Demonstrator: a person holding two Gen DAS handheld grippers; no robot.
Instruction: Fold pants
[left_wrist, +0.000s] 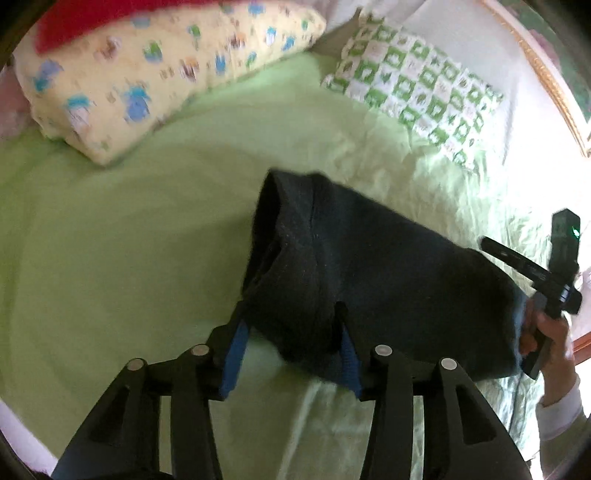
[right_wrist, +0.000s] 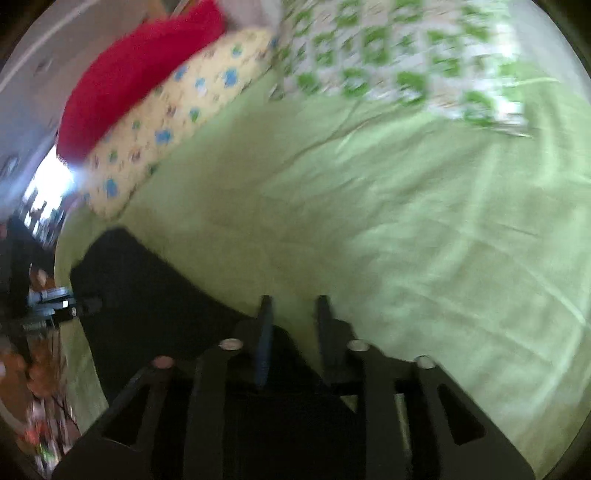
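Observation:
The dark navy pants (left_wrist: 369, 266) lie bunched on the green bedsheet (left_wrist: 129, 229). My left gripper (left_wrist: 291, 314) is open, its blue-padded fingers (left_wrist: 236, 350) straddling the near edge of the cloth without pinching it. My right gripper shows at the right of the left wrist view (left_wrist: 532, 325), at the far end of the pants. In the blurred right wrist view the right gripper (right_wrist: 293, 302) has its fingers apart with sheet showing between the tips; the pants (right_wrist: 155, 295) lie left and under it.
A yellow patterned pillow (left_wrist: 147, 74) with a red cushion (right_wrist: 140, 81) on it lies at the head of the bed. A green-and-white checked pillow (left_wrist: 417, 85) sits beside it. A gold picture frame (left_wrist: 539, 70) is at the far right. Clutter stands off the bed's left edge (right_wrist: 37, 332).

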